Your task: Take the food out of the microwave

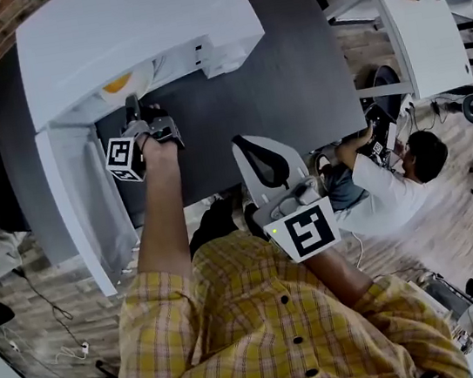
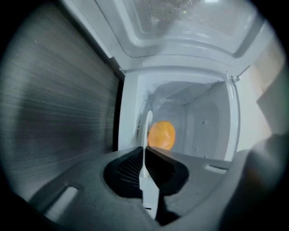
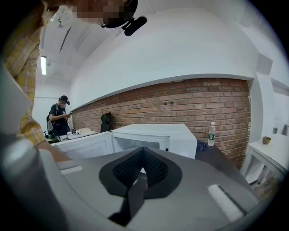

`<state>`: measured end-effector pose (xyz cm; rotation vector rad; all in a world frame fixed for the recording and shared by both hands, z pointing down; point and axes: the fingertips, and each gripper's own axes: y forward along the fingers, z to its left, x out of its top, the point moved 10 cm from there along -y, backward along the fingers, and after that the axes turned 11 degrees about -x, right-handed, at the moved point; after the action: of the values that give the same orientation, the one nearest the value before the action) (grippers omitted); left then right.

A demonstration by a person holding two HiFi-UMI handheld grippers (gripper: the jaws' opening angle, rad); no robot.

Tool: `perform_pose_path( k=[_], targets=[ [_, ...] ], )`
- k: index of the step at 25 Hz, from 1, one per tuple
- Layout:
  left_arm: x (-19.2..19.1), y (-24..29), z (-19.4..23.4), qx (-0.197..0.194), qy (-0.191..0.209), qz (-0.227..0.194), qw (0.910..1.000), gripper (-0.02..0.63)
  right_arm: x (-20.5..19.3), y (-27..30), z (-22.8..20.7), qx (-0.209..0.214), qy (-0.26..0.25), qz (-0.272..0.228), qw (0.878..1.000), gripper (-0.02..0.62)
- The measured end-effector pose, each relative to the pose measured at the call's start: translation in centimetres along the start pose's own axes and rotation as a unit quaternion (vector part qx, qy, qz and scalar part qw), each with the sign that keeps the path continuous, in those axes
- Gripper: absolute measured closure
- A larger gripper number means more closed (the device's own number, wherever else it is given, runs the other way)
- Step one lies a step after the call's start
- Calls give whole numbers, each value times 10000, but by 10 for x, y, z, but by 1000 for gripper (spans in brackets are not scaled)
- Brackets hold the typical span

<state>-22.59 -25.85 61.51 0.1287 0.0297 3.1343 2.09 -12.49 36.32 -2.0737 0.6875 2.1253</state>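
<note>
The white microwave (image 1: 132, 23) stands on the dark table (image 1: 289, 70) with its door (image 1: 81, 207) swung open to the left. Inside lies a round orange food item (image 1: 118, 83) (image 2: 161, 134) on a white plate (image 1: 141, 79). My left gripper (image 1: 133, 111) (image 2: 144, 169) reaches into the opening and is shut on the thin rim of the plate (image 2: 146, 131), seen edge-on between the pads. My right gripper (image 1: 259, 161) (image 3: 142, 169) hangs back near my body, shut and empty, pointing at the microwave (image 3: 153, 137) from the side.
A water bottle (image 3: 211, 134) stands on the table to the right of the microwave. A white side table (image 1: 420, 33) is at the far right. One person sits by the table's right corner (image 1: 393, 178); another stands far left (image 3: 60, 115).
</note>
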Motion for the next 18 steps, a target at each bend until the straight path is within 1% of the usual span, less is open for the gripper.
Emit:
perform_pose_path(
  k=[2, 6, 11, 13, 18],
  targets=[
    [1, -1, -5, -52, 89, 53, 9999, 595, 2, -1, 0, 8, 23, -68, 10000, 591],
    [1, -6, -6, -28, 86, 80, 9999, 595, 1, -3, 0, 24, 27, -109, 9999, 591],
    [4, -16, -11, -124, 145, 133, 9997, 595, 3, -6, 1, 94, 45, -151, 9998, 591],
    [2, -19, -15, -126, 102, 131, 9998, 595, 4, -9, 0, 108, 38, -167, 9998, 591],
    [-5, -36, -30, -132, 156, 193, 9996, 595, 3, -16, -2, 174, 38, -189, 9997, 591]
  ],
)
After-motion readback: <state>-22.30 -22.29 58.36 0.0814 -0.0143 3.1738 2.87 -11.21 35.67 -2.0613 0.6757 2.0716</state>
